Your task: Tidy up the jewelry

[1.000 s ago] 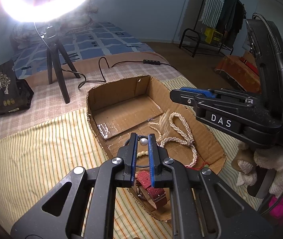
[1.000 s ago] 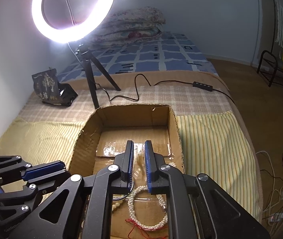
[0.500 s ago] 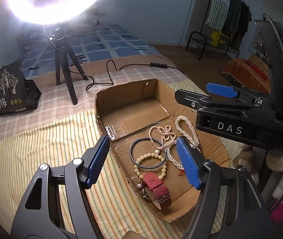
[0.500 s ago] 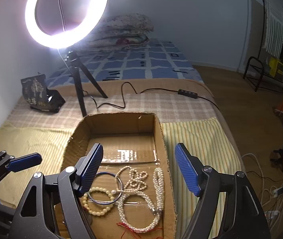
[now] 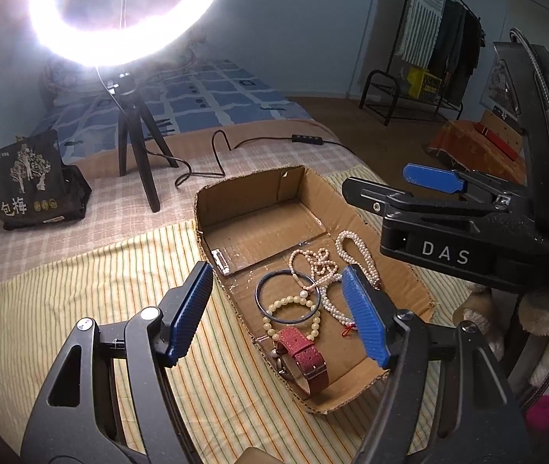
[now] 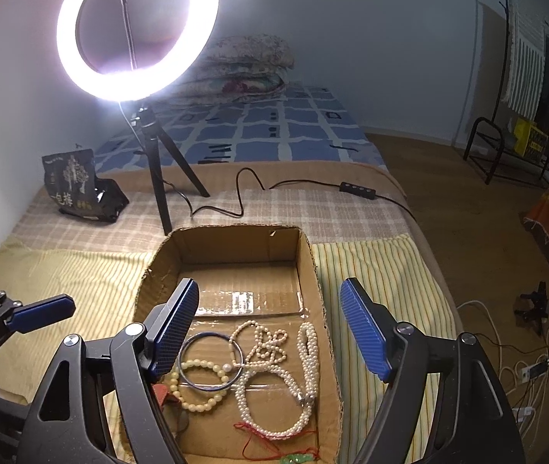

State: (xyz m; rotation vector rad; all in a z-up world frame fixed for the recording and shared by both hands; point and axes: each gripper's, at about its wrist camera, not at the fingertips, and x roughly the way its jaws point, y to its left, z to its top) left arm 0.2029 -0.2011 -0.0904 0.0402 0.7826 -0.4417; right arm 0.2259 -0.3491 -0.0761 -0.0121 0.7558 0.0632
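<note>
A shallow cardboard box (image 5: 236, 201) (image 6: 232, 239) lies on the bed. In its near half lie a dark blue bangle (image 5: 270, 282) (image 6: 197, 338), a cream bead bracelet (image 5: 290, 303) (image 6: 193, 367), a pearl necklace (image 5: 348, 243) (image 6: 309, 352), a thinner pearl strand (image 5: 313, 261) (image 6: 266, 344) and a red-strapped watch (image 5: 305, 359). My left gripper (image 5: 278, 313) is open and empty above the near end of the box. My right gripper (image 6: 268, 328) is open and empty above the jewelry; it also shows in the left wrist view (image 5: 433, 193).
A lit ring light on a black tripod (image 5: 135, 143) (image 6: 154, 170) stands behind the box, its cable (image 6: 259, 189) trailing right. A black snack bag (image 5: 23, 185) (image 6: 77, 185) sits at back left. A striped yellow cloth (image 5: 81, 290) covers the bed. The bed's edge is at right.
Both grippers have opened from shut and pulled back and up from the box. The jewelry they were closed near now lies loose on the box floor.
</note>
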